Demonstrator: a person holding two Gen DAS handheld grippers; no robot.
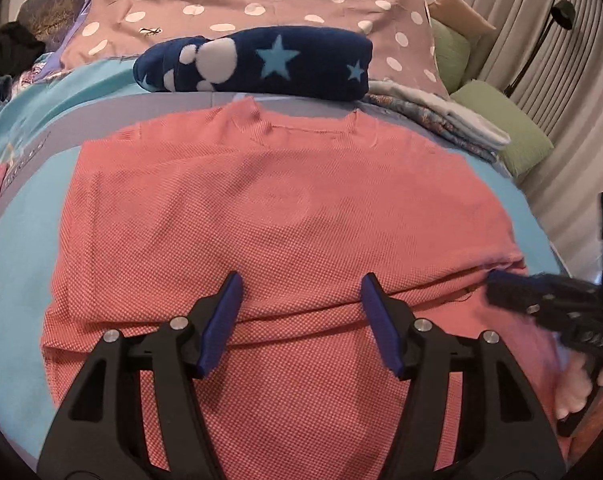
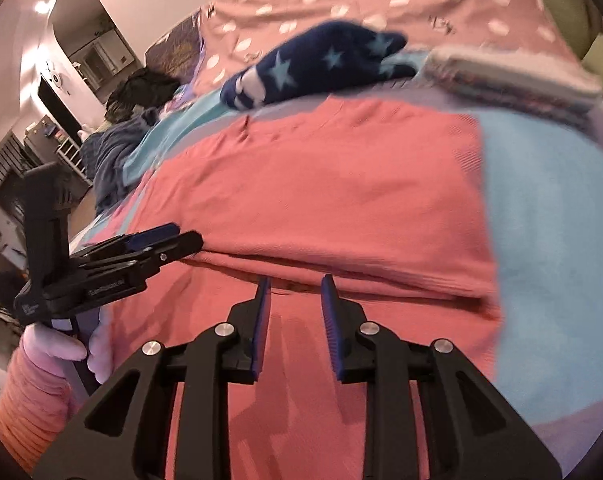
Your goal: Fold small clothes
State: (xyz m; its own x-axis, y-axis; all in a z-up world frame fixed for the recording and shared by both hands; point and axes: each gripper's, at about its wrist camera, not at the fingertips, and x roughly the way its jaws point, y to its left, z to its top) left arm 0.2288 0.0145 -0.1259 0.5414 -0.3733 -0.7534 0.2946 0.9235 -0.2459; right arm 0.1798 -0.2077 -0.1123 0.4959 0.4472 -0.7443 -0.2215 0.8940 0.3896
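Garment: pink knitted top [image 1: 277, 208], laid flat on the turquoise sheet [image 1: 17, 280] of the bed, neckline away from the cameras; a horizontal fold edge [image 1: 341, 300] is seen across its near part, so one layer is judged already doubled over.
Left hand-held gripper [image 1: 301, 300]: fingers spread wide apart, nothing between them, held low over the fold edge near the middle of the top.
Right hand-held gripper [image 2: 295, 300]: fingers parted with a narrower gap, nothing gripped, tips just at the fold edge; whether cloth is touched cannot be told.
Surroundings: navy star-print fleece [image 1: 257, 64], folded, lies just beyond the neckline; a stack of folded cloths [image 1: 433, 116] sits beside it, over a polka-dot spread [image 1: 229, 8].
Step judged: the fold edge is about to be pinched by both for the next fold.
Risk, single layer: only the upper ply may be caught if the fingers close too shallowly, and the fold would be pulled open.
Risk, sheet: the turquoise sheet may be nipped along with the top if the tips are pressed too deep.
Risk, skew: an uneven lift would be caused by the two grips closing at different moments, leaving a crooked crease.
Risk, neighbours: the fleece could be nudged if the top is carried too far forward.
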